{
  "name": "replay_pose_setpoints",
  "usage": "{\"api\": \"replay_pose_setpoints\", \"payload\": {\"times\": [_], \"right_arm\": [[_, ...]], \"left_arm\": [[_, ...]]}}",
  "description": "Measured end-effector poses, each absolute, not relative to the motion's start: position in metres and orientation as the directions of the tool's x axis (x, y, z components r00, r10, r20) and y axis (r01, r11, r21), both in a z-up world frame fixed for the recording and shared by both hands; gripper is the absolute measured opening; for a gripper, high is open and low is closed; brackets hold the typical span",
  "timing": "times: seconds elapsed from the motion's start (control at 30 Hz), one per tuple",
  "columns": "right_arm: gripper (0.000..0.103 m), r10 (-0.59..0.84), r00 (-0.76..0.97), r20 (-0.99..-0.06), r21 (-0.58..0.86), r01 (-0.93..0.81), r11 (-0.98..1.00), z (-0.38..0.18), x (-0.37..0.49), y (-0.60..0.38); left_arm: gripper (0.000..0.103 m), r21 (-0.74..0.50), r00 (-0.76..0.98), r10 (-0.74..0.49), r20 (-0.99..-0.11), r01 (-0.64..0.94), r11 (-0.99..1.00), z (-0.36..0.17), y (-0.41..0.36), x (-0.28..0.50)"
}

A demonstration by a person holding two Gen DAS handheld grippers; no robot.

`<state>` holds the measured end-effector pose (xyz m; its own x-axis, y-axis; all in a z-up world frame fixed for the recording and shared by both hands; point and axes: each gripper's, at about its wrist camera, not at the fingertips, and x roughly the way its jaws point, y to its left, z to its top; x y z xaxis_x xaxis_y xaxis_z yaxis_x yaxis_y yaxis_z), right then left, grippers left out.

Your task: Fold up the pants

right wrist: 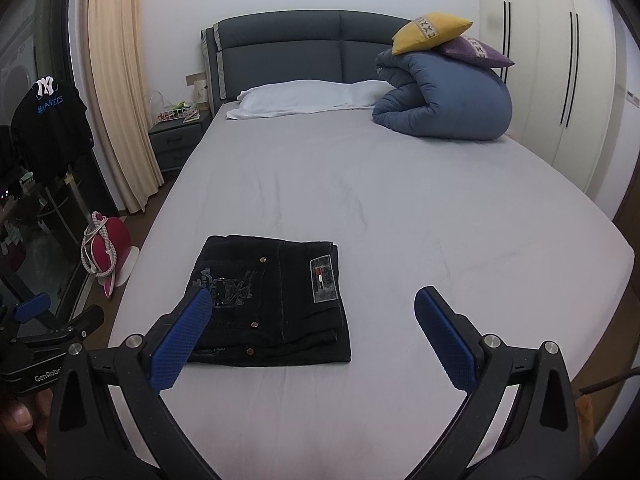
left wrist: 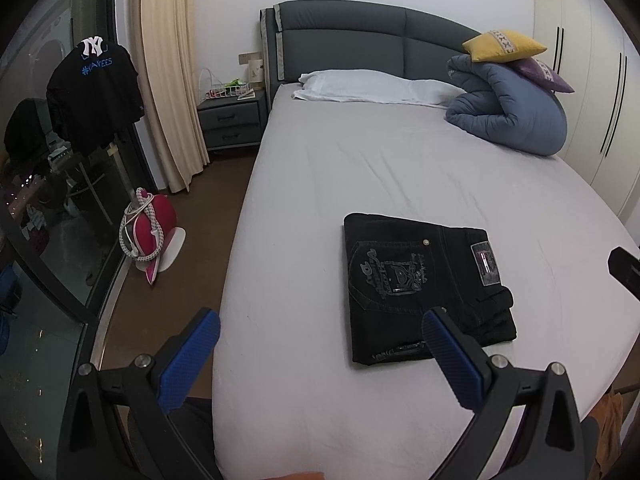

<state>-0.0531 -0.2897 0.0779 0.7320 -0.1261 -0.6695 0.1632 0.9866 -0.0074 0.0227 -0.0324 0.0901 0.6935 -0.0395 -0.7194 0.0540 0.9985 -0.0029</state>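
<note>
We hold our left gripper (left wrist: 320, 322) level and pointing forward, its 2 blue-padded fingers (left wrist: 190, 358) spread wide with nothing between them. Our right gripper (right wrist: 313, 300) sits the same way, its 2 fingers (right wrist: 446, 338) parted and gripping nothing. In the right wrist view, the left gripper (right wrist: 44, 320) shows at the far left edge.

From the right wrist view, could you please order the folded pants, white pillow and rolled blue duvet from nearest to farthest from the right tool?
1. Folded pants: just ahead of the right tool, left.
2. Rolled blue duvet: far right.
3. White pillow: by the headboard, slightly farther.
</note>
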Motion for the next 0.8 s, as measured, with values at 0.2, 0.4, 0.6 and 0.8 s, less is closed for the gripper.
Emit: {"api": "replay_pose_setpoints", "payload": {"times": [0.2,0.4,0.6,0.8], "right_arm": [[0.103,-0.121,0.733,-0.67,-0.01,0.155,0.988,0.077,-0.051,-0.282],[0.103,-0.119,0.731,-0.672,-0.009,0.153,0.988,0.075,-0.05,-0.279],[0.103,-0.117,0.731,-0.673,-0.01,0.15,0.989,0.074,-0.05,-0.277],[0.103,-0.116,0.731,-0.672,-0.008,0.15,0.989,0.075,-0.05,-0.277]], "left_arm": [[0.103,-0.004,0.692,-0.039,-0.721,0.052,0.999,0.088,-0.034,0.022],[0.103,-0.002,0.693,-0.039,-0.72,0.053,0.999,0.087,-0.034,0.022],[0.103,-0.004,0.69,-0.039,-0.722,0.051,0.999,0.087,-0.035,0.02],[0.103,-0.003,0.69,-0.037,-0.722,0.051,0.999,0.088,-0.036,0.019]]}}
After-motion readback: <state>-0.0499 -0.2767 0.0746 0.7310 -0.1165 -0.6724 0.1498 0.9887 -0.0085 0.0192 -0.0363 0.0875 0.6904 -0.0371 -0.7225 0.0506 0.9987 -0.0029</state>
